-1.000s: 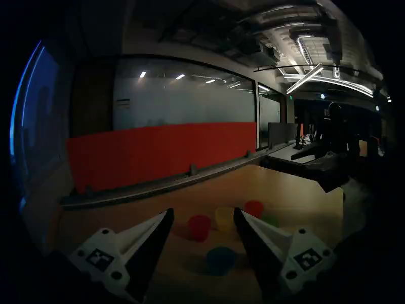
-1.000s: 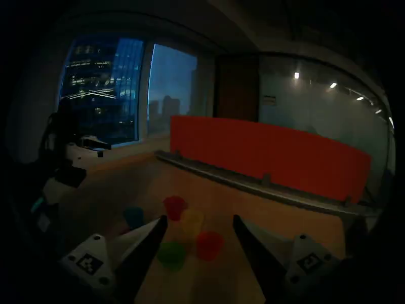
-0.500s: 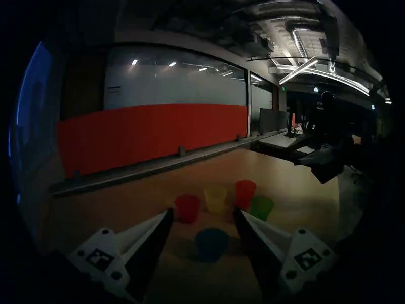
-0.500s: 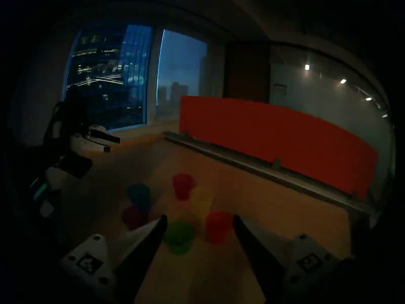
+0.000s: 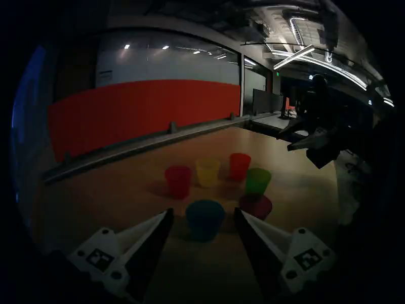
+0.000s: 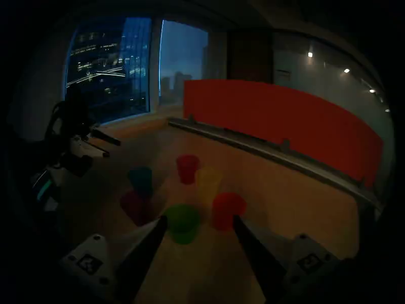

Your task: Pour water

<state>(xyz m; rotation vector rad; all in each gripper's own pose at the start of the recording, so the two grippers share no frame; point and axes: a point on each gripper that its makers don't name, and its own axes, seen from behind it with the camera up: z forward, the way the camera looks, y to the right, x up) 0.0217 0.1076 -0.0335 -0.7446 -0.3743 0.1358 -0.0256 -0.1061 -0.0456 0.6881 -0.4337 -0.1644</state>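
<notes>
My left gripper (image 5: 203,212): spread wide, empty; blue cup (image 5: 205,224) just ahead. My right gripper (image 6: 199,219): spread wide, empty; green cup (image 6: 183,223) just ahead. Both cups on wooden table (image 5: 116,190).

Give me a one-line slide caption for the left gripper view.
Open left gripper facing a blue cup, five more coloured cups beyond it on a dim wooden table.

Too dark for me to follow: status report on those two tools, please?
Left tool open, empty, blue cup just ahead. Right tool open, empty, green cup just ahead. Nothing seen in the way.
</notes>
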